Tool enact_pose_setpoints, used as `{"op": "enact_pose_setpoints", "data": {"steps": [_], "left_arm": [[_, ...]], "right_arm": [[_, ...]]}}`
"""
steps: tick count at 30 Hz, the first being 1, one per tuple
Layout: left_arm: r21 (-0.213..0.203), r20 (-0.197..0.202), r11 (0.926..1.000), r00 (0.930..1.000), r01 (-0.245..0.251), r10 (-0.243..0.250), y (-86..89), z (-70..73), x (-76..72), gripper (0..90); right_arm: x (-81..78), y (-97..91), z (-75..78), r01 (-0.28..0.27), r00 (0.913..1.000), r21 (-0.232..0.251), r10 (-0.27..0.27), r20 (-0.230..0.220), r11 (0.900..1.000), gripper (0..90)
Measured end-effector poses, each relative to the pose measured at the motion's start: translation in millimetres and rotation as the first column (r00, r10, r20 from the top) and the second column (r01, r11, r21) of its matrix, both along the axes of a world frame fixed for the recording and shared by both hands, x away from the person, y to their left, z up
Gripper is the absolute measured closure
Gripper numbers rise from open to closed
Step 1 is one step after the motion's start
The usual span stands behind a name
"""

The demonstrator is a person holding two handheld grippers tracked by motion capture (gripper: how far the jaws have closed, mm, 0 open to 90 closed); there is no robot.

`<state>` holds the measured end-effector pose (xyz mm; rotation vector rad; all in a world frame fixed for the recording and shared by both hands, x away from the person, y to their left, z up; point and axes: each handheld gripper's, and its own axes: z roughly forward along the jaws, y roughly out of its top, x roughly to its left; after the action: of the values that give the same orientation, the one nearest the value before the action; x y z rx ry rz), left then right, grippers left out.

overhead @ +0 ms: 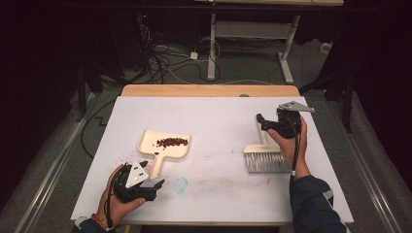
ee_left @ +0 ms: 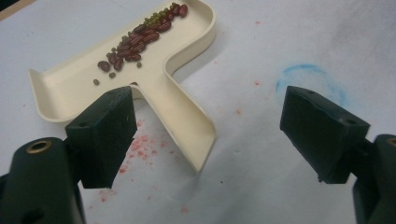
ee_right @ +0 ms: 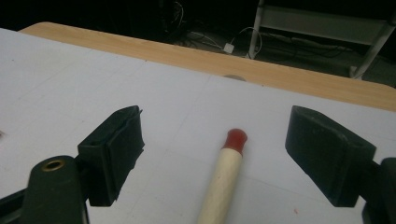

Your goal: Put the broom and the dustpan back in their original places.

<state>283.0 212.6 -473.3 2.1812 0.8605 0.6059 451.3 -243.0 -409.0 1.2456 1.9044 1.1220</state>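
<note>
Now right gripper (ee_right: 212, 158) jaws spread wide, straddling the brush (overhead: 265, 156) handle without contact; brush lies flat on the table (overhead: 218, 121). Left gripper (ee_left: 208, 135) released, just beside the dustpan (ee_left: 140, 70) handle; beans (ee_left: 140, 37) inside.

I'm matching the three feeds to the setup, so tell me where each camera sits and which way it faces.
High view: above the person's side, looking forward and down on the table; shows both forearms, left gripper, right gripper.
Left gripper view: rides the left gripper, looking down between its open jaws at the dustpan holding beans.
Right gripper view: rides the right gripper, facing the table's far edge; brush handle lies between its open jaws.
Shared: the high view also shows the dustpan and the brush.
</note>
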Motion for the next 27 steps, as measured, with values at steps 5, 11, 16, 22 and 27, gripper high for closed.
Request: {"op": "enact_pose_setpoints", "data": {"steps": [5, 11, 16, 22, 27], "left_arm": [[0.008, 0.001, 1.0000, 1.0000, 0.005, -0.005, -0.1, 0.2, -0.4, 18.4], [0.008, 0.007, 1.0000, 1.0000, 0.005, -0.006, 0.0, 0.8, -0.7, 18.4], [0.023, 0.015, 0.9997, 0.9999, 0.007, -0.007, -0.5, 1.6, -1.7, 18.4], [0.026, 0.038, 0.9996, 0.9992, 0.013, -0.014, -0.3, 2.8, -2.0, 18.4], [0.026, 0.039, 0.9995, 0.9991, 0.017, -0.018, -0.7, 3.0, -2.3, 18.4]], "right_arm": [[-6.3, 2.7, 5.9, -0.017, 0.9997, 0.002, 0.017, 0.019, 0.9999, 19.3], [-18.6, 6.9, 16.9, -0.062, 0.9969, 0.001, 0.061, 0.048, 0.9981, 19.8], [-28.3, 10.6, 22.7, -0.091, 0.9944, -0.009, 0.091, 0.053, 0.9958, 19.7], [-41.0, 12.4, 28.4, -0.106, 0.9897, -0.033, 0.109, 0.093, 0.9938, 20.9], [-49.4, 10.3, 31.7, -0.110, 0.9872, -0.037, 0.114, 0.111, 0.9932, 21.2]]}}
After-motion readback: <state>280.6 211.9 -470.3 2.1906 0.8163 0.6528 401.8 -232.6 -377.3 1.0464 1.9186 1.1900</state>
